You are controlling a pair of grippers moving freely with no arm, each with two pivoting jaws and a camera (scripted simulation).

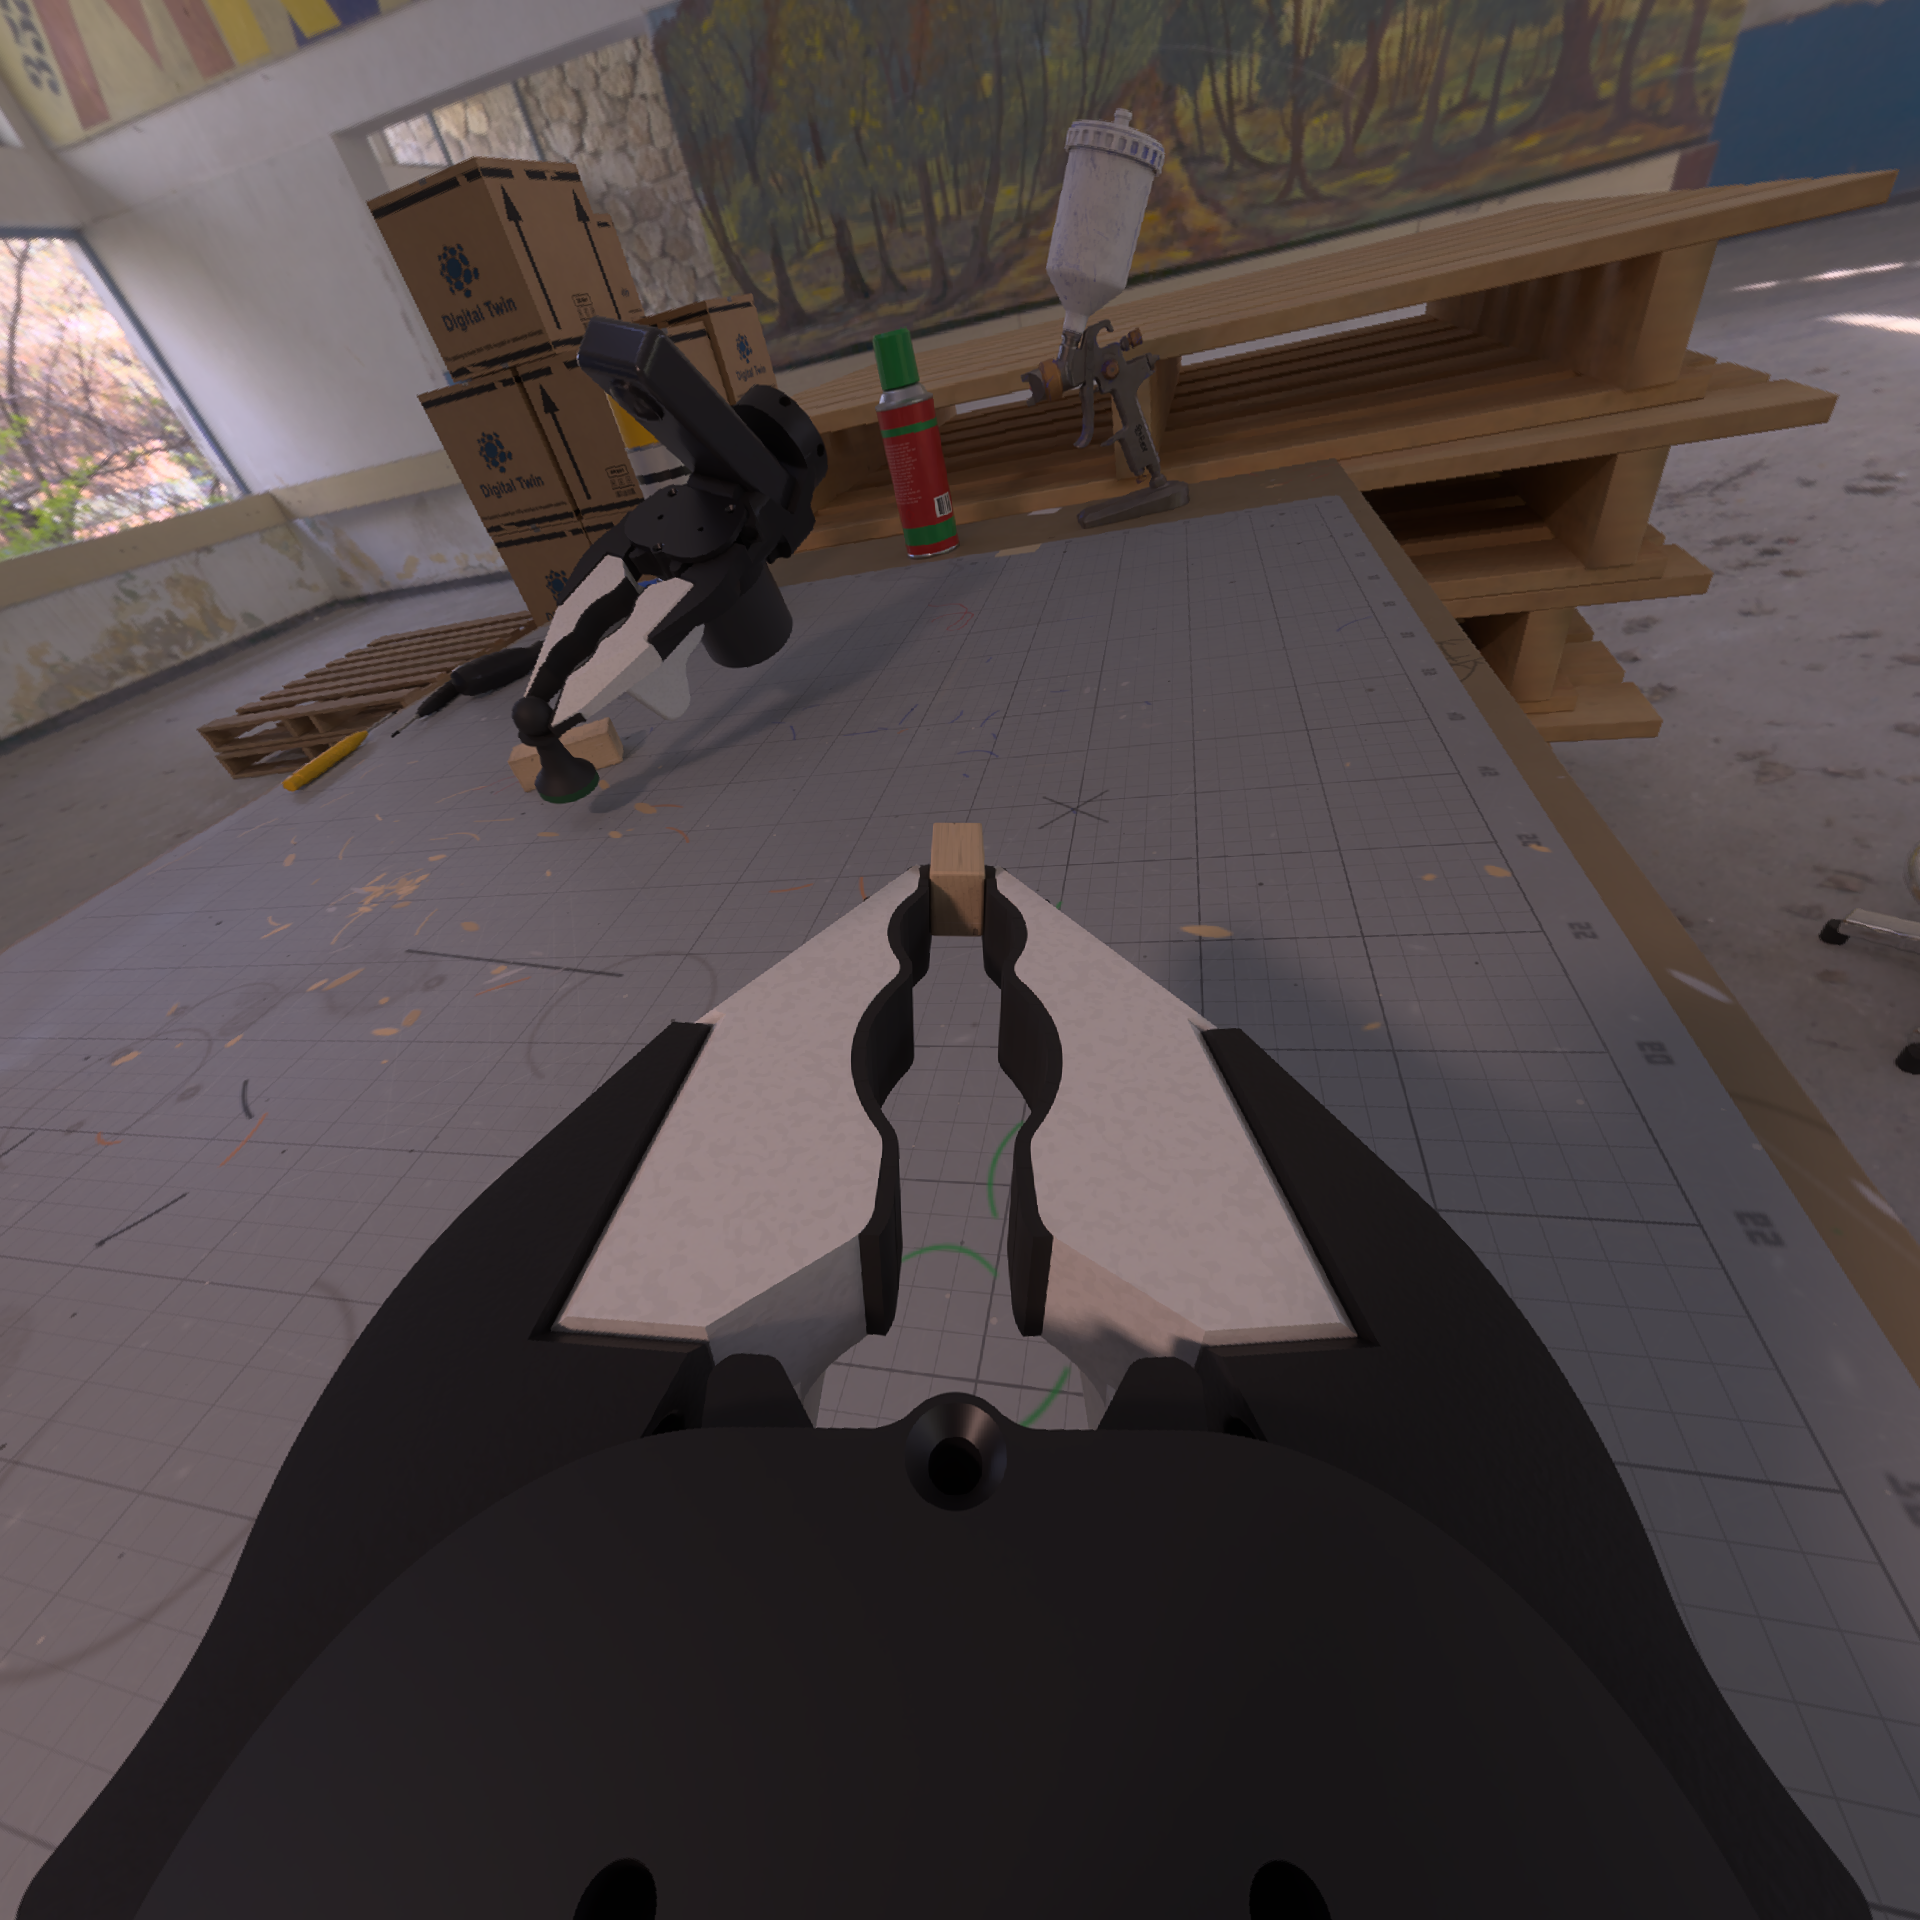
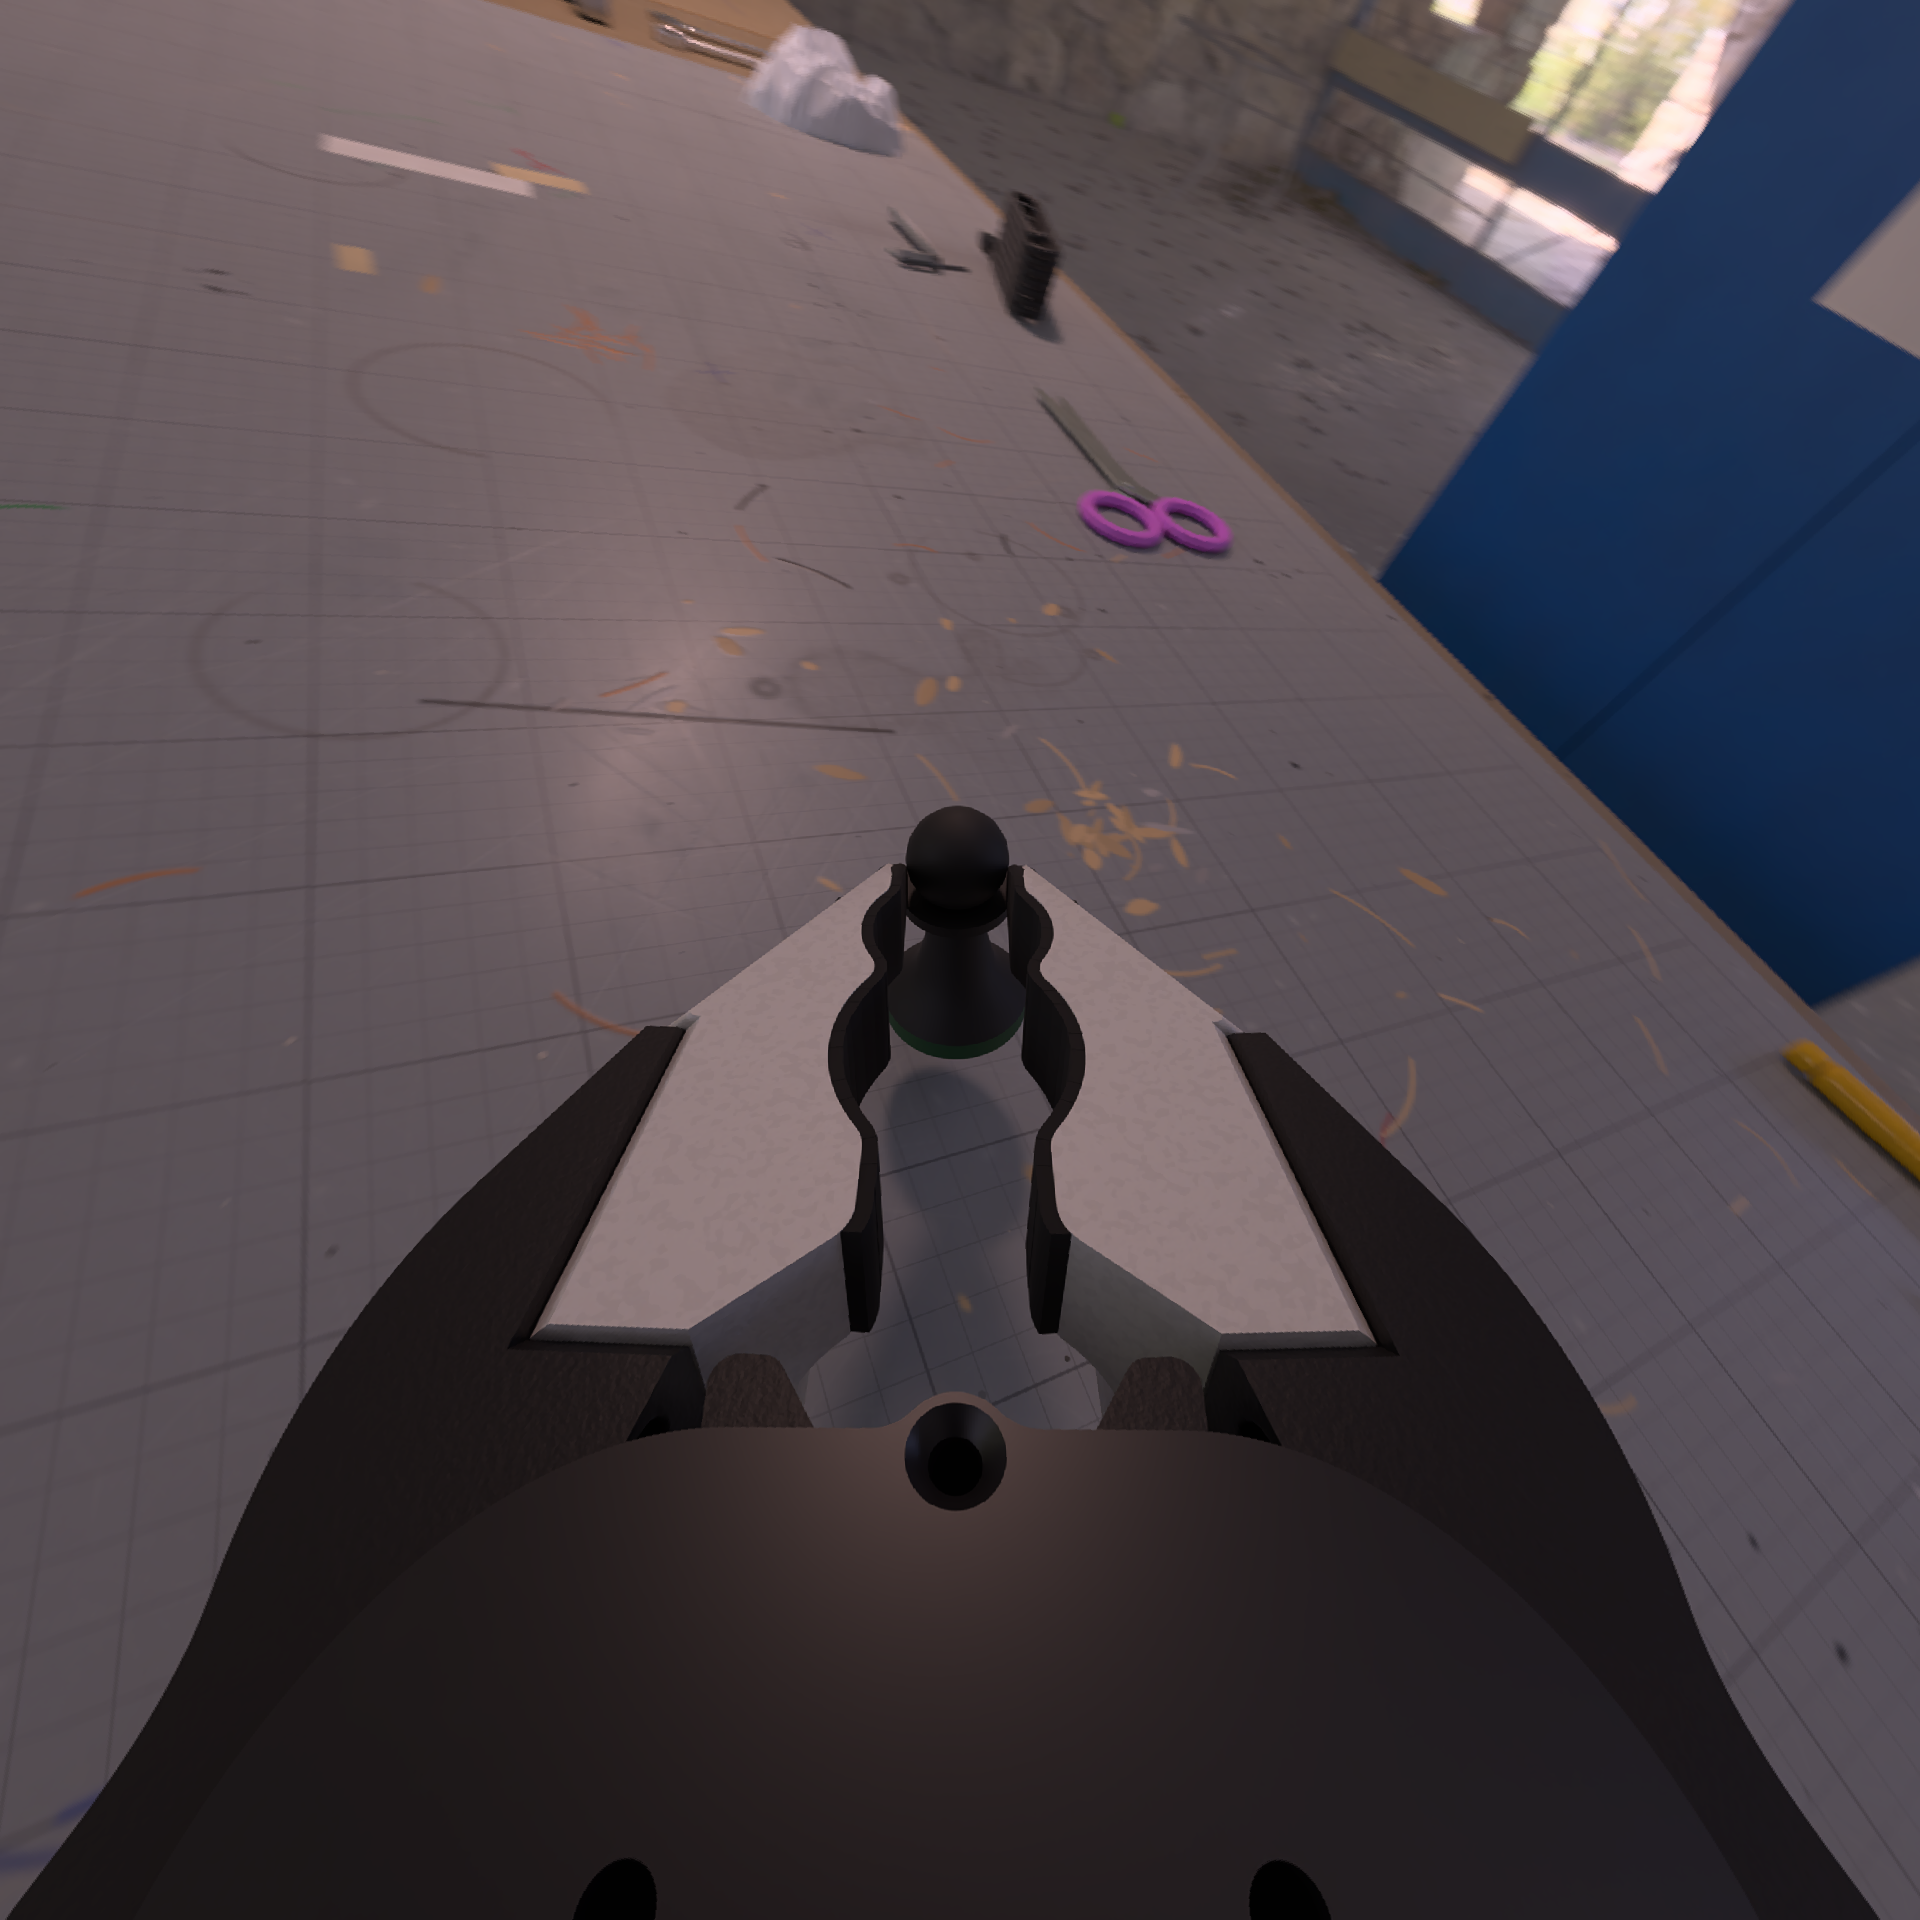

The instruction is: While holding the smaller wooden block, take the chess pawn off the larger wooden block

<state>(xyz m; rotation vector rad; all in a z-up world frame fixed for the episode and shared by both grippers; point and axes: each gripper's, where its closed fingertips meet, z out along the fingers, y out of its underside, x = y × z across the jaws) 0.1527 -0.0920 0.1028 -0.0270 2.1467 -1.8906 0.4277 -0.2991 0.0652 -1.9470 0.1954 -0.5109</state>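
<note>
A: Left tool status?

B: Fingers drawn in to a narrow gap, tips pinching the smaller wooden block. The block stands upright between the tips, top end poking past them, held clear above the surface, a grey gridded cutting mat.

A: Right tool?

B: In its own view the right tool is closed down around the chess pawn. Tips grip at the neck just under the round head; the flared body and green-rimmed base sit between the fingers' inner curves. A shadow lies on the mat below the base, so the pawn looks lifted, though I cannot tell by how much.

A: Cross-check from the left view?

B: The right tool shows far left, angled downward, with the pawn at its tips. The larger wooden block lies on the mat directly behind the pawn. Whether the pawn's base touches the block or only overlaps it in this line of sight, I cannot tell.

A: Other items?

B: Red spray can with green cap and a paint spray gun at the far edge, cardboard boxes beyond. In the right view, purple-handled scissors near the edge and a yellow pencil at right.
</note>
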